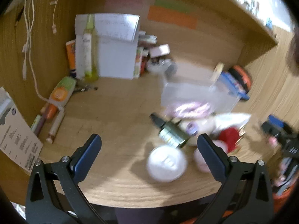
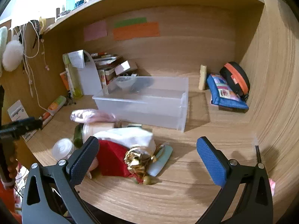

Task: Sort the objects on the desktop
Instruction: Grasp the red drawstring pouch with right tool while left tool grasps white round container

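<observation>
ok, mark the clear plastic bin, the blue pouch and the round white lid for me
clear plastic bin (image 2: 142, 110): right wrist view, on its front wall.
blue pouch (image 2: 227, 93): right wrist view, on its patchwork top face.
round white lid (image 1: 166, 163): left wrist view, on the middle of its blurred top.

blurred: white round lid (image 1: 166, 165), clear bin (image 1: 198, 95) in the left wrist view
hidden: red pouch (image 2: 112, 160) partly behind a finger
cut off: paper card (image 1: 16, 140) at the left edge
</observation>
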A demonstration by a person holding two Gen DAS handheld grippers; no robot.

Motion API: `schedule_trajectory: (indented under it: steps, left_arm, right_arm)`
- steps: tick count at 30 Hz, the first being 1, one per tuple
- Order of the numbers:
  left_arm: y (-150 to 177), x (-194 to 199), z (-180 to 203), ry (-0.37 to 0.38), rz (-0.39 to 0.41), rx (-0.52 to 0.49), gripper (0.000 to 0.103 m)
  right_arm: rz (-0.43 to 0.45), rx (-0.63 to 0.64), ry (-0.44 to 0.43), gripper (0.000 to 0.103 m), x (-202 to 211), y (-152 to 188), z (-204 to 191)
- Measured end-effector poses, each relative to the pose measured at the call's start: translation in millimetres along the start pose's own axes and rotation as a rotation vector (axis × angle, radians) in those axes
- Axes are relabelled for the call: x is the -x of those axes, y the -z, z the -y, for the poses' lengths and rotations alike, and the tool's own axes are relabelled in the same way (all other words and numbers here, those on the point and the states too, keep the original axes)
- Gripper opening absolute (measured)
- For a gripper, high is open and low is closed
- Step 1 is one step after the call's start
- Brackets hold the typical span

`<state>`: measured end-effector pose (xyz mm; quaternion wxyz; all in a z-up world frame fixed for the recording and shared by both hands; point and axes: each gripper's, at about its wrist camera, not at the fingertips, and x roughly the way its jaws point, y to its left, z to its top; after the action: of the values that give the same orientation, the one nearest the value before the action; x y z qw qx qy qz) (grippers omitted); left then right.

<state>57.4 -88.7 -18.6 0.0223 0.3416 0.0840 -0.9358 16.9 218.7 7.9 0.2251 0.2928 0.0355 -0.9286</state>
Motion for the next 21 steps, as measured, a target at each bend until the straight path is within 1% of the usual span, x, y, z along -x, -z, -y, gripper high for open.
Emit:
schedule_trajectory:
  steps: [2,4,6,9,12,14,15,16,17,18,19,21]
  left_arm:
    - [12,-7,0,-0.034,-0.018,-0.017,0.103]
    - [23,-12,-4,-0.021,-0.044,-0.027,0.103]
    - [33,-18,-2,-0.010,-0.074,-0.036,0.103]
    - [40,-26,2,-0.005,-0.113,-0.052,0.103]
    - [45,-35,7,-0.002,-0.135,-0.068,0.103]
    - [43,-35,8,0.003,-0.127,-0.069,0.103]
    - [44,-36,10,0.001,-0.124,-0.074,0.103]
    - [43,-36,11,0.000,-0.121,-0.079,0.103]
    - [42,-38,11,0.003,-0.118,-0.085,0.103]
    - [41,-39,13,0.009,-0.116,-0.089,0.103]
    - [40,-40,14,0.013,-0.117,-0.092,0.103]
    - [40,-44,17,0.022,-0.122,-0.105,0.103]
  right_arm:
    - [-0.020,0.020,0.017,0.103,-5,5,-6]
    - [-0.046,0.035,0.026,0.103,-11,10,-10]
    - [-0.082,0.044,0.015,0.103,-19,17,-15]
    - [-0.131,0.052,-0.008,0.103,-32,27,-21]
    - [-0.167,0.063,-0.025,0.103,-44,34,-27]
    - [-0.180,0.064,-0.032,0.102,-49,37,-29]
    - [-0.185,0.062,-0.041,0.099,-53,38,-29]
    - [-0.189,0.058,-0.046,0.092,-55,38,-29]
    - [-0.200,0.054,-0.056,0.087,-58,39,-28]
    - [-0.206,0.052,-0.064,0.078,-60,39,-28]
    - [-0.211,0.048,-0.072,0.071,-61,39,-28]
    - [-0.218,0.045,-0.080,0.070,-66,38,-28]
